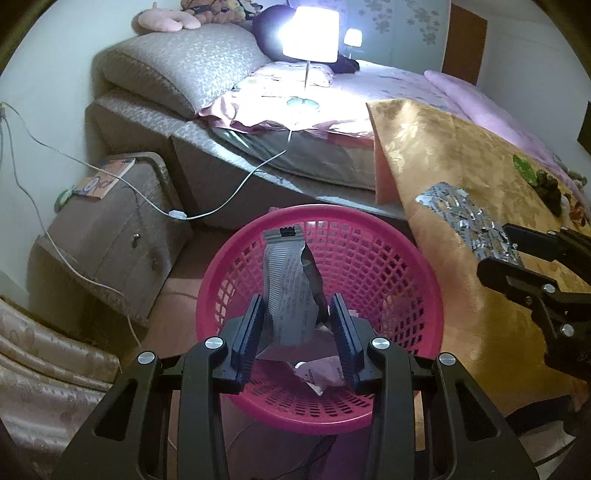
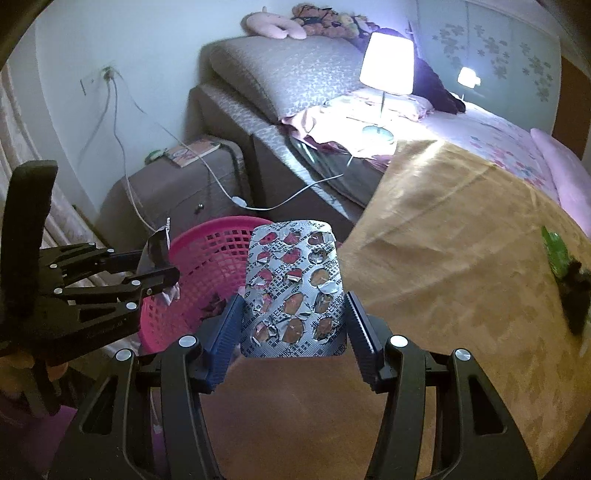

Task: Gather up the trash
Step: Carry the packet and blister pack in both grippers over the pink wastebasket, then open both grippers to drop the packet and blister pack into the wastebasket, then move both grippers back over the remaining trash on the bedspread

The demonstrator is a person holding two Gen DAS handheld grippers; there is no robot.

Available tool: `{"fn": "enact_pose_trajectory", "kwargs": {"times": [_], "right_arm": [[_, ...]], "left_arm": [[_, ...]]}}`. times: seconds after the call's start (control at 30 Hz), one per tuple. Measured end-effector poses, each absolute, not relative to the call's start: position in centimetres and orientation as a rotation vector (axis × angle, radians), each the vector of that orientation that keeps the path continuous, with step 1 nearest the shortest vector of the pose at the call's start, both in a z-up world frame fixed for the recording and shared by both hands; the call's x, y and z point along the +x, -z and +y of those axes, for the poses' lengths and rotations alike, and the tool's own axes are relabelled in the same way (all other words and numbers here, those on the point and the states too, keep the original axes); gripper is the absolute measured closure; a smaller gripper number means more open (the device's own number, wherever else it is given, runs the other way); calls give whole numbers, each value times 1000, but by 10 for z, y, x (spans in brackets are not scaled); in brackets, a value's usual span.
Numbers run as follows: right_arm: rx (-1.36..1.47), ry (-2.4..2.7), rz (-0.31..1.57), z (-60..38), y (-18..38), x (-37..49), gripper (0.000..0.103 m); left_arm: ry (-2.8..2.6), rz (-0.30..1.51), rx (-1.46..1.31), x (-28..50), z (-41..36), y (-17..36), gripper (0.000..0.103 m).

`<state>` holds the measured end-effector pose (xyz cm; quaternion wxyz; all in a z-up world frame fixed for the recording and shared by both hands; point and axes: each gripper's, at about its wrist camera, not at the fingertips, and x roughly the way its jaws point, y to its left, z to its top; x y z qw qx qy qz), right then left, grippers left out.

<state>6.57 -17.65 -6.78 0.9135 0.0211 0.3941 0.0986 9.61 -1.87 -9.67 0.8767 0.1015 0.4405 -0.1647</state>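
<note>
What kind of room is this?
A bedroom, most likely: a bed with a padded headboard, a lit lamp standing on the bedding, and a nightstand beside the bed.

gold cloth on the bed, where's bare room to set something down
The gold cloth is bare across its near and middle stretch, from the pink basket side to the green wrapper. It is crowded at the far right edge, around that wrapper and the dark object beside it.
</note>
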Motion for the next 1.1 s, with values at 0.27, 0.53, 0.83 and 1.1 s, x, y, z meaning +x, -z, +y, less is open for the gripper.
{"fn": "enact_pose_trajectory", "kwargs": {"times": [0.27, 0.53, 0.83, 1.1], "right_arm": [[21, -220, 830, -163, 74, 78, 50], [27, -227, 828, -163, 73, 79, 49], [66, -214, 827, -169, 72, 74, 39], [102, -187, 801, -183, 69, 57, 38]], "left_arm": [[333, 925, 221, 99, -18, 101, 67], [323, 930, 207, 100, -16, 101, 51], [285, 917, 187, 102, -8, 98, 36], [298, 903, 194, 98, -14, 95, 32]]}}
